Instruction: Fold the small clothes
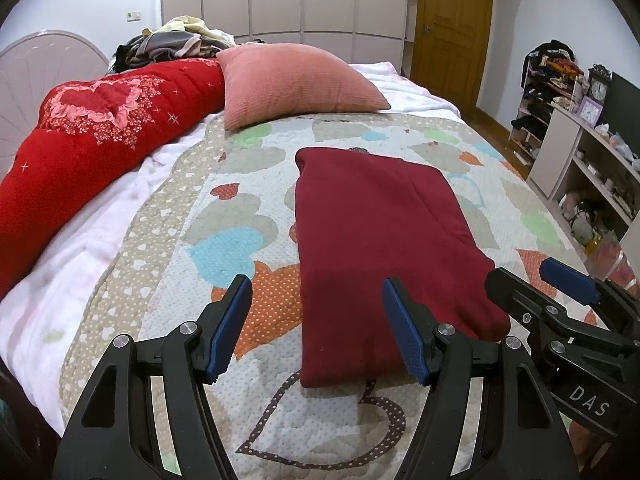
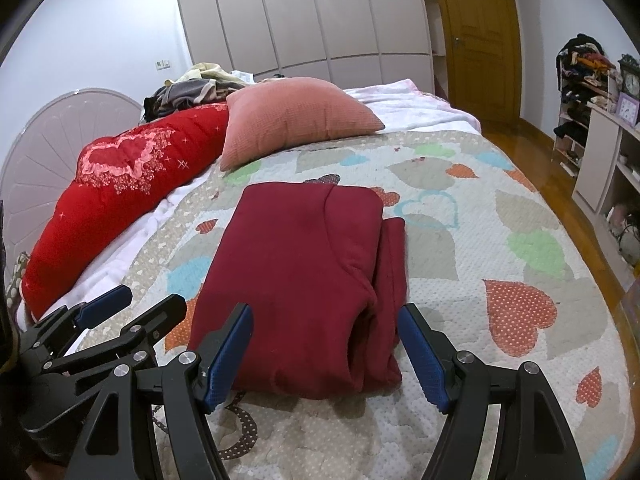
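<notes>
A dark red garment [image 1: 380,248] lies folded into a rectangle on the heart-patterned quilt [image 1: 224,216]; it also shows in the right wrist view [image 2: 304,280], with a second folded layer along its right side. My left gripper [image 1: 316,296] is open and empty, just above the garment's near left edge. My right gripper [image 2: 326,324] is open and empty, at the garment's near right end. The right gripper also shows in the left wrist view [image 1: 540,280], and the left gripper in the right wrist view [image 2: 148,300].
A pink cushion [image 1: 292,80] and a long red bolster [image 1: 92,136] lie at the bed's far side, with a pile of clothes [image 1: 180,40] behind. Shelves [image 1: 592,160] stand at the right. A wooden door [image 1: 452,28] and wardrobes [image 1: 280,0] are beyond.
</notes>
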